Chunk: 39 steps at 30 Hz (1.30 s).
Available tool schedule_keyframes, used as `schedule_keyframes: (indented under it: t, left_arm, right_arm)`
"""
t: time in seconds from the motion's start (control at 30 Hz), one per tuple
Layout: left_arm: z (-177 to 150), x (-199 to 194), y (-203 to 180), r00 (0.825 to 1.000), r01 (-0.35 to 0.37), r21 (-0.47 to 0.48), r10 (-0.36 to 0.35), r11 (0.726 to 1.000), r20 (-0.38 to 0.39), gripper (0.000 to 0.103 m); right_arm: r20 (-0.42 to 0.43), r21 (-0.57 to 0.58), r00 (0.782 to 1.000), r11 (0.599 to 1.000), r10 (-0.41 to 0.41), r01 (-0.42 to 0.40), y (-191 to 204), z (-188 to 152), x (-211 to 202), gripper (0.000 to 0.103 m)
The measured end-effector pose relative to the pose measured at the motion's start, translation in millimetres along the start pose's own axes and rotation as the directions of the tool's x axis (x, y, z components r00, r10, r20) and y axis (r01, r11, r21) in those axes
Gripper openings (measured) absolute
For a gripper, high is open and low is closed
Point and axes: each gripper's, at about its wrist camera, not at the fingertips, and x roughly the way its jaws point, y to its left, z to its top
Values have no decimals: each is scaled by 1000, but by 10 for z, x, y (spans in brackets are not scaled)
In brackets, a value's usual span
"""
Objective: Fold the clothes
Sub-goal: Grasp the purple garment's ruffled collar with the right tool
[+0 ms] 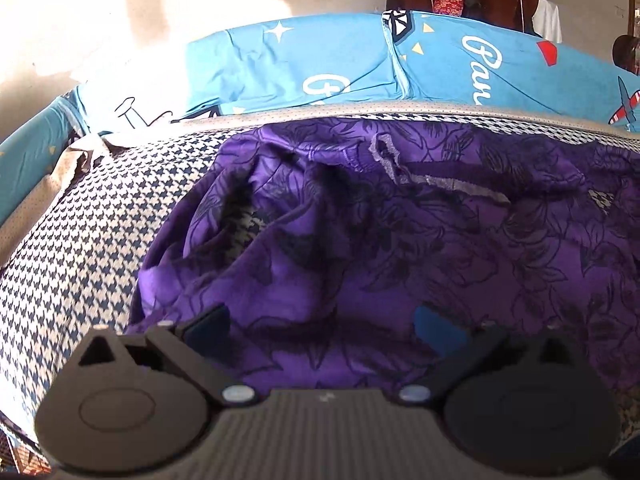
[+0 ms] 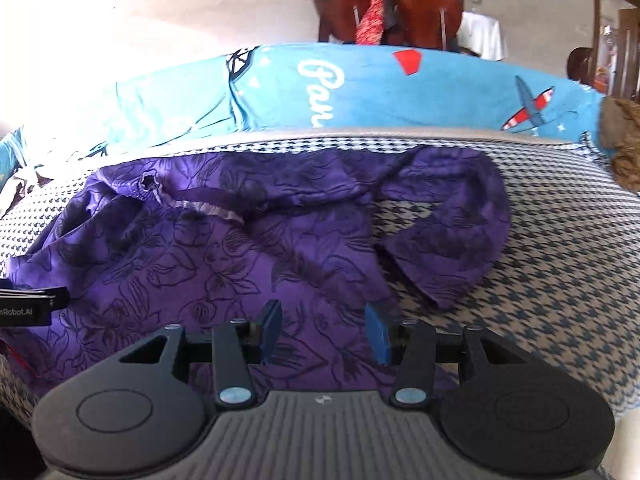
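Note:
A purple garment (image 1: 400,248) with a black floral line print lies crumpled on the houndstooth bed cover (image 1: 80,248). Its grey-trimmed neckline (image 1: 394,168) faces the far side. My left gripper (image 1: 322,326) hovers over the garment's near part, its jaws wide apart with nothing pinched. In the right wrist view the same garment (image 2: 200,256) spreads to the left, with one sleeve (image 2: 452,240) bent back at the right. Over the garment's near hem, my right gripper (image 2: 325,332) stands open, its blue pads (image 2: 378,334) clear of the cloth. The left gripper's body (image 2: 28,306) shows at the left edge.
Blue printed pillows (image 2: 400,88) line the bed's far side. A brown fuzzy object (image 2: 624,144) sits at the right end. Behind the bed stands a wooden chair (image 2: 416,12) with a red cloth (image 2: 368,4) draped on it. Bare houndstooth cover (image 2: 560,264) lies to the garment's right.

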Motion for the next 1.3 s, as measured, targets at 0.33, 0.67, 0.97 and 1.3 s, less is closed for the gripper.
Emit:
schedule_keyframes:
  t: [0.33, 0.67, 0.97, 1.3]
  left_arm:
    - [386, 281, -70, 1000, 16, -7, -16, 1000, 5, 103]
    - [765, 725, -71, 999, 27, -25, -28, 999, -31, 103]
    - [958, 990, 11, 996, 52, -94, -59, 994, -72, 103]
    - [1057, 1060, 83, 991, 83, -149, -97, 985, -90, 103]
  right_arm:
    - [22, -78, 997, 994, 80, -79, 112, 372, 402, 31]
    - [-49, 9, 990, 991, 134, -133, 72, 693, 1028, 22]
    - [-38, -25, 983, 983, 181, -182, 153, 875, 1322, 27]
    - [-120, 8, 968, 975, 222, -222, 94, 957, 1503, 43]
